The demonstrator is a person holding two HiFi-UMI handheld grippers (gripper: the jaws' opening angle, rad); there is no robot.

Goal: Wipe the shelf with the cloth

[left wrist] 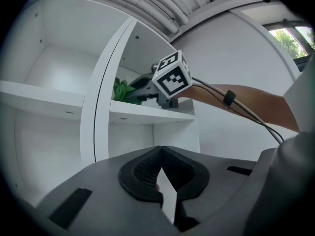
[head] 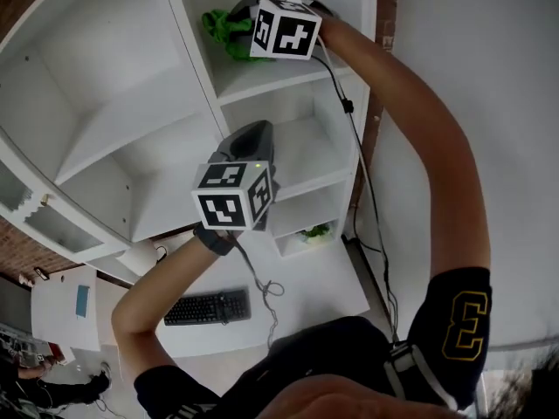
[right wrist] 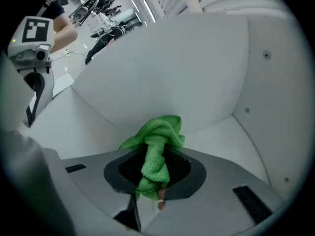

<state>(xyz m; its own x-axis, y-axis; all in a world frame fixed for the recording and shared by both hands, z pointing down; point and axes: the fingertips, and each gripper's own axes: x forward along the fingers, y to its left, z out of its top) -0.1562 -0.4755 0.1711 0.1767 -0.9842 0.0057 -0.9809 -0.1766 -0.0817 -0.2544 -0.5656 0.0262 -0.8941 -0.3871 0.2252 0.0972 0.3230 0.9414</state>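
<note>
The green cloth (head: 224, 30) is bunched on an upper board (head: 279, 72) of the white shelf unit, beside the upright divider. My right gripper (head: 239, 16) is shut on it. In the right gripper view the cloth (right wrist: 160, 139) sticks out between the jaws of that gripper (right wrist: 156, 156), over the white board (right wrist: 224, 136) near the back corner. My left gripper (head: 258, 131) hangs lower, in front of the compartment below, away from the cloth. Its jaws (left wrist: 159, 156) meet at the tips with nothing between them. From there I see the cloth (left wrist: 121, 90) and the right gripper (left wrist: 143, 90) on the board (left wrist: 147, 113).
A second green cloth (head: 317, 230) lies in a low compartment. A black keyboard (head: 207, 306) sits on the white desk below. Cables trail from both grippers down past the shelf's right side. The divider (left wrist: 103, 97) stands left of the wiped compartment.
</note>
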